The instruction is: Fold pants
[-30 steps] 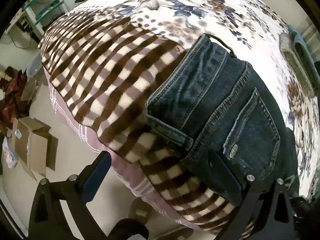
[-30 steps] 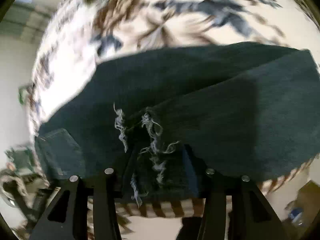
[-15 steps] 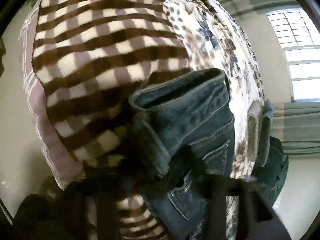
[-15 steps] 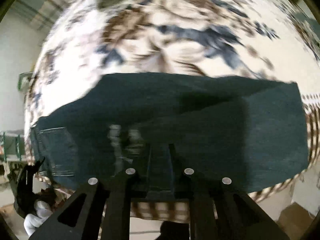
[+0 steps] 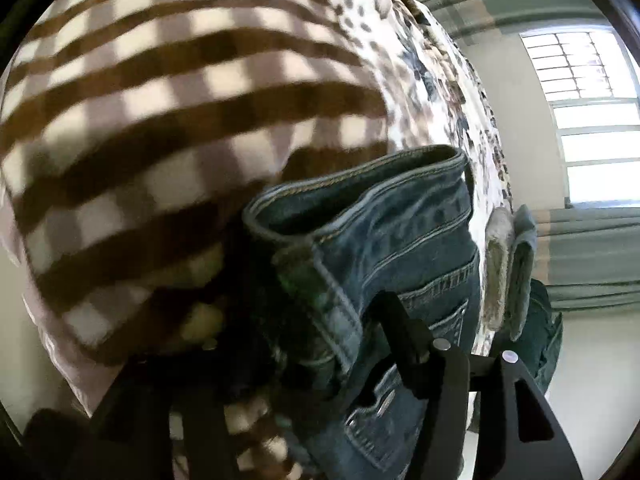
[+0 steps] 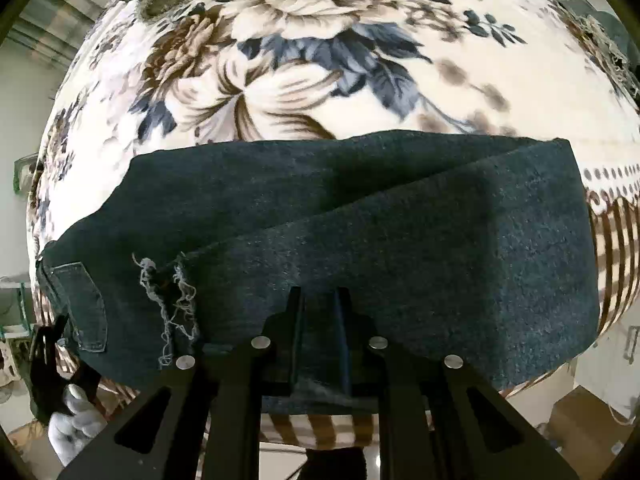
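Note:
Dark blue jeans (image 6: 360,220) lie folded lengthwise across the bed, the frayed hem (image 6: 172,300) resting near the back pocket (image 6: 84,304). My right gripper (image 6: 319,296) points down and is shut on the near folded edge of the leg. In the left wrist view the waistband (image 5: 360,208) stands bunched up between the fingers of my left gripper (image 5: 296,320). Its right finger (image 5: 404,336) lies against the denim, its left finger is dark and blurred, and the jaws are opening a little. A white-gloved hand (image 6: 72,412) holding that gripper shows at the right wrist view's lower left.
A floral blanket (image 6: 320,40) covers the bed, with a brown checked blanket (image 5: 160,120) along the near edge. Folded grey cloth and another denim piece (image 5: 504,272) sit at the far bed edge. A window (image 5: 580,80) lies beyond, a cardboard box (image 6: 580,420) on the floor.
My left gripper came down, rolled and went from wide open beside the waistband to closed around it. My right gripper narrowed onto the leg fold and carried it sideways.

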`<action>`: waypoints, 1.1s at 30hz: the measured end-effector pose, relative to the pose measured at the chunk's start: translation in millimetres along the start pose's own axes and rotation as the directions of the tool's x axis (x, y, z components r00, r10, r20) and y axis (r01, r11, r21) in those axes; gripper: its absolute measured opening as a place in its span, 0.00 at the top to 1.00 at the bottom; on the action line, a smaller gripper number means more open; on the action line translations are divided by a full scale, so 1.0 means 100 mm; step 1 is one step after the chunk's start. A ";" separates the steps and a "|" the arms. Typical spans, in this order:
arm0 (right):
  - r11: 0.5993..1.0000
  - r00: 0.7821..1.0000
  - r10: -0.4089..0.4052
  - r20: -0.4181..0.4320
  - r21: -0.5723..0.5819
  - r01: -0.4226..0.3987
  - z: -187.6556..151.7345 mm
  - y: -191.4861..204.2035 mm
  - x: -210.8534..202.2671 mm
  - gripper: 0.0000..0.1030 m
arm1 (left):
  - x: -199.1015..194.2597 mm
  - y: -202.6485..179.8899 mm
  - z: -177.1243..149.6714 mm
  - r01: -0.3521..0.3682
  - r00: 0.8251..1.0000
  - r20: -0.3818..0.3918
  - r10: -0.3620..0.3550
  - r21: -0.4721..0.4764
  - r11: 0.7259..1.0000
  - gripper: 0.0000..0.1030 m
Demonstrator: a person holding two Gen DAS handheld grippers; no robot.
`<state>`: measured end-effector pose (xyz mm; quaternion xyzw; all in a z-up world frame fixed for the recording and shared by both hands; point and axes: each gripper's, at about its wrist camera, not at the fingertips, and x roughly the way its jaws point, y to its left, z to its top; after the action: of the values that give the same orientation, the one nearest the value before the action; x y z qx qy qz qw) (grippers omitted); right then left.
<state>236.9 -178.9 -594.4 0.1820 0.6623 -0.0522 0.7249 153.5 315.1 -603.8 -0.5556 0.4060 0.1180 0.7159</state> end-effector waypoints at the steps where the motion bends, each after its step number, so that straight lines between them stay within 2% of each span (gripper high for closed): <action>1: 1.000 1.000 -0.006 0.001 -0.005 0.006 0.00 -0.01 0.00 0.84 | -0.01 -0.05 0.01 -0.010 1.000 0.014 0.011 -0.007 1.000 0.48; 3: 1.000 1.000 -0.015 -0.001 -0.014 0.015 0.01 0.00 0.02 0.82 | -0.06 -0.16 0.01 -0.025 0.998 0.050 0.024 0.008 1.000 0.70; 5: 1.000 1.000 -0.023 0.001 -0.016 0.023 0.02 -0.02 0.03 0.70 | -0.15 -0.34 -0.04 -0.044 0.995 0.092 0.036 0.084 0.996 0.77; 8: 0.999 1.000 -0.028 0.012 -0.026 0.029 0.02 -0.07 0.00 0.52 | -0.37 -0.66 -0.18 -0.065 0.987 0.156 0.032 0.210 0.975 0.78; 9: 0.999 0.999 -0.040 0.016 -0.033 0.040 0.01 -0.10 -0.02 0.39 | -0.45 -0.75 -0.23 -0.058 0.985 0.169 0.017 0.239 0.969 0.78; 10: 0.998 0.999 -0.044 0.019 -0.037 0.045 0.01 -0.13 -0.03 0.31 | -0.53 -0.87 -0.29 -0.064 0.982 0.187 0.012 0.274 0.960 0.78; 15: 0.998 0.998 -0.052 0.029 -0.027 0.052 -0.01 -0.43 -0.14 0.30 | -0.90 -1.50 -0.74 -0.134 0.961 0.277 0.007 0.442 0.887 0.79; 17: 0.997 0.997 -0.067 0.030 -0.025 0.068 -0.02 -0.58 -0.20 0.26 | -1.00 -1.78 -1.03 -0.159 0.955 0.298 0.001 0.504 0.849 0.79; 19: 0.998 0.998 -0.052 0.029 -0.022 0.052 -0.03 -0.73 -0.26 0.14 | -1.05 -2.03 -1.34 -0.174 0.953 0.302 -0.003 0.557 0.812 0.79; 20: 0.998 0.998 -0.057 0.027 -0.022 0.058 -0.05 -0.84 -0.30 0.12 | -1.07 -2.18 -1.56 -0.170 0.956 0.292 -0.014 0.591 0.788 0.79; 21: 0.998 0.998 -0.056 0.033 -0.019 0.056 -0.04 -0.93 -0.35 0.12 | -1.06 -2.30 -1.70 -0.170 0.958 0.286 -0.018 0.616 0.769 0.79; 23: 0.999 0.998 -0.049 0.047 -0.005 0.050 0.00 -1.17 -0.45 0.12 | -1.01 -2.58 -2.15 -0.173 0.964 0.266 -0.022 0.685 0.707 0.79; 25: 0.999 0.998 -0.036 0.057 0.026 0.035 0.02 -1.45 -0.55 0.11 | -0.94 -2.77 -2.53 -0.162 0.971 0.237 -0.025 0.734 0.660 0.79; 26: 0.999 0.998 -0.027 0.060 0.049 0.024 0.03 -1.61 -0.59 0.11 | -0.85 -2.87 -2.80 -0.149 0.978 0.208 -0.023 0.770 0.620 0.80; 27: 0.998 0.998 -0.018 0.061 0.068 0.014 0.04 -1.76 -0.63 0.11 | -0.80 -2.92 -2.91 -0.141 0.981 0.193 -0.020 0.785 0.603 0.80; 30: 0.990 0.997 0.018 0.073 0.138 -0.028 0.07 -2.24 -0.72 0.11 | -0.56 -3.04 -3.47 -0.109 0.992 0.128 0.001 0.844 0.524 0.80; 33: 0.976 0.995 0.055 0.083 0.205 -0.071 0.04 -2.67 -0.76 0.11 | -0.25 -3.03 -3.94 -0.086 0.996 0.070 0.052 0.885 0.457 0.80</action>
<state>147.7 -440.5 -571.3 0.2753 0.6190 -0.1050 0.7281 147.5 -136.8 -394.7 -0.0840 0.4182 -0.0722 0.9016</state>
